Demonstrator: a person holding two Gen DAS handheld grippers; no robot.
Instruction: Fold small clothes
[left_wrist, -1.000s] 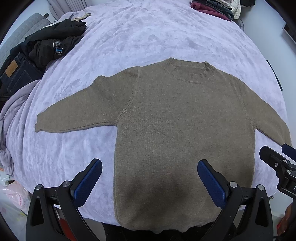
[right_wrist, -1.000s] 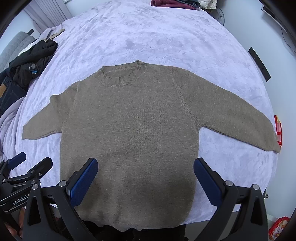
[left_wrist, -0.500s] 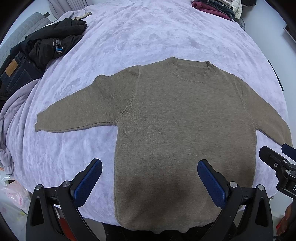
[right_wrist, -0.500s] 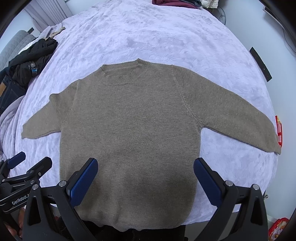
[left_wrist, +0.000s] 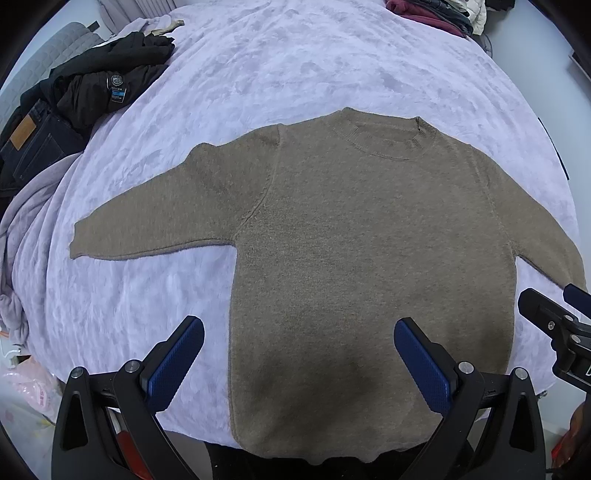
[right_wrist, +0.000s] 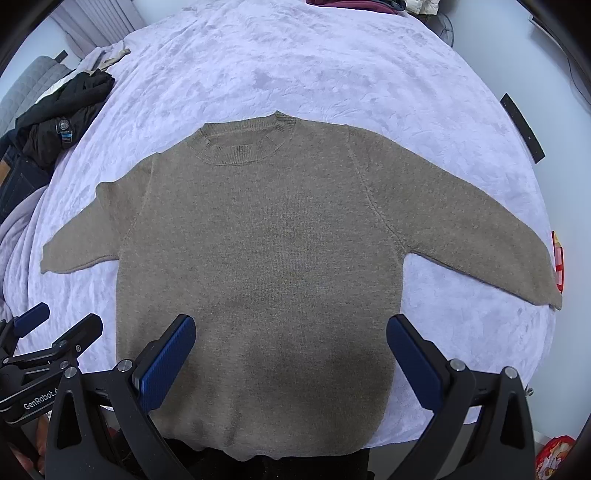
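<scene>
A small taupe knit sweater (left_wrist: 369, 240) lies flat on a lavender bed cover (left_wrist: 295, 62), neck away from me, both sleeves spread out to the sides. It also shows in the right wrist view (right_wrist: 266, 251). My left gripper (left_wrist: 297, 341) is open and empty, held above the sweater's lower left part near the hem. My right gripper (right_wrist: 290, 341) is open and empty above the lower middle of the sweater. Each gripper shows at the edge of the other's view, the right one (left_wrist: 554, 325) and the left one (right_wrist: 40, 343).
A pile of dark clothes and jeans (left_wrist: 74, 99) lies at the bed's far left. Maroon and other clothes (left_wrist: 432, 14) sit at the far right corner. A crumpled lavender blanket (left_wrist: 22, 240) hangs at the left edge. The bed's near edge runs under the hem.
</scene>
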